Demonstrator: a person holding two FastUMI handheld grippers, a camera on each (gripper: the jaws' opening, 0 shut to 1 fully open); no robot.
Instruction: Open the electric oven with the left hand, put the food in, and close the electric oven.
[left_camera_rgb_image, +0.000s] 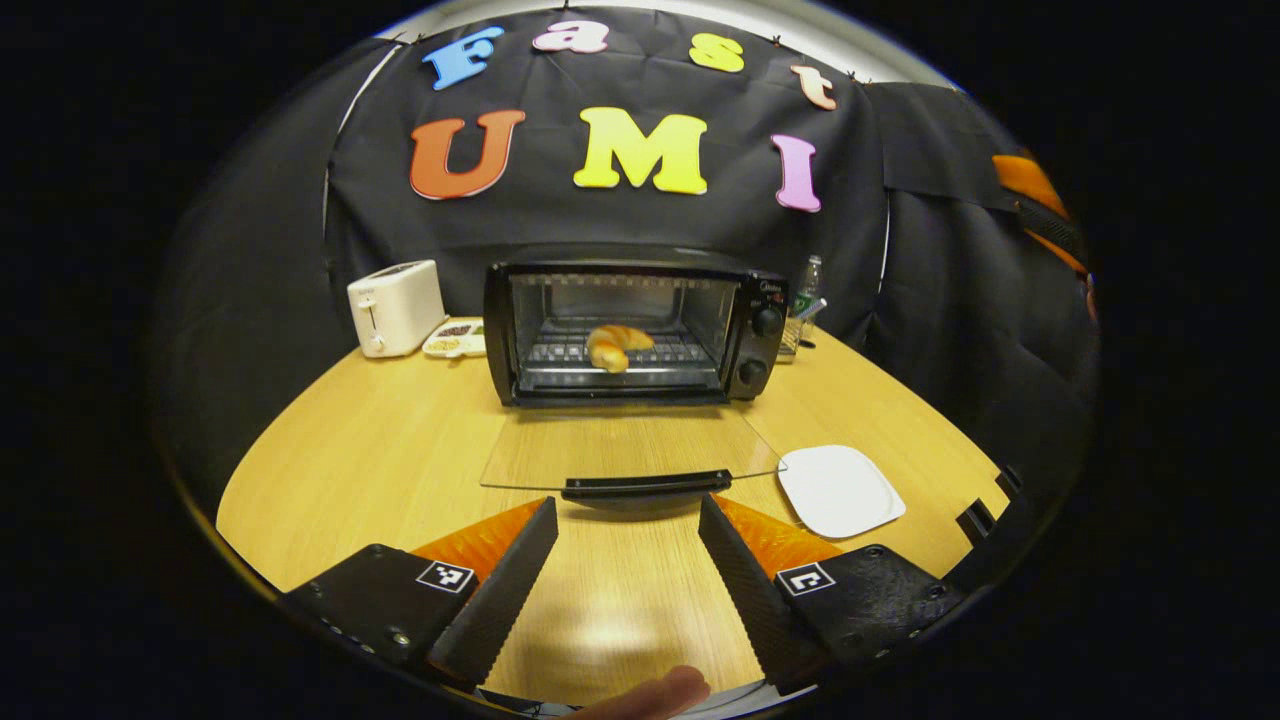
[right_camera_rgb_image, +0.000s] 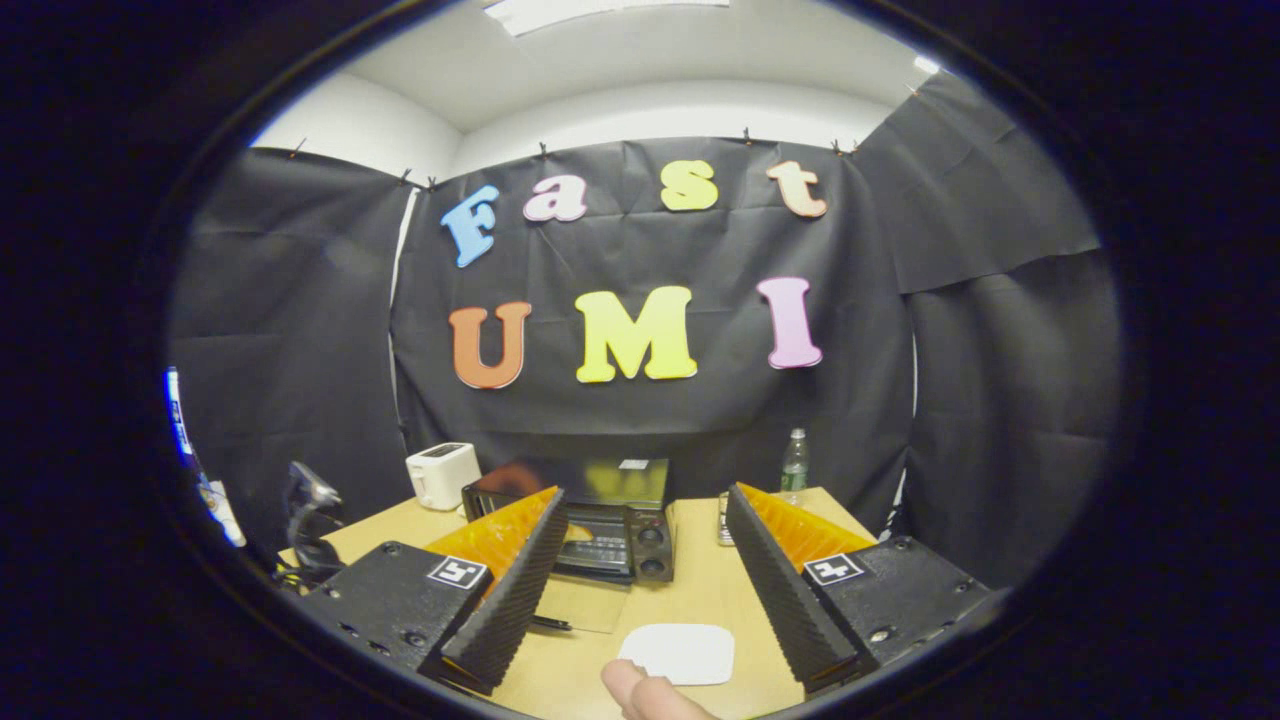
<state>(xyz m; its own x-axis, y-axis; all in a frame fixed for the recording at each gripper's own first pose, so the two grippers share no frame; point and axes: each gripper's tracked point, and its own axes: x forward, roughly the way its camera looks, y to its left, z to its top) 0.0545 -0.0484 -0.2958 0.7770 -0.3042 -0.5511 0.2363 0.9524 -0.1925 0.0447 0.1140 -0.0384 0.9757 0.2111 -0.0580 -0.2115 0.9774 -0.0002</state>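
Golden croissant (left_camera_rgb_image: 619, 346) is being seen inside the black electric oven (left_camera_rgb_image: 630, 330), glass door (left_camera_rgb_image: 625, 450) awaiting closing, each hand-held gripper (left_camera_rgb_image: 625, 560) (right_camera_rgb_image: 645, 580) being held open, empty.

My left gripper (left_camera_rgb_image: 625, 560) hangs with its fingers spread wide and empty, just near of the electric oven's (left_camera_rgb_image: 630, 330) glass door (left_camera_rgb_image: 625, 450), which lies folded down flat over the wooden table (left_camera_rgb_image: 350, 450). A croissant (left_camera_rgb_image: 617, 346) sits on the oven rack inside. A white plate (left_camera_rgb_image: 840, 490) lies to the right, a white toaster (left_camera_rgb_image: 395, 307) far left.
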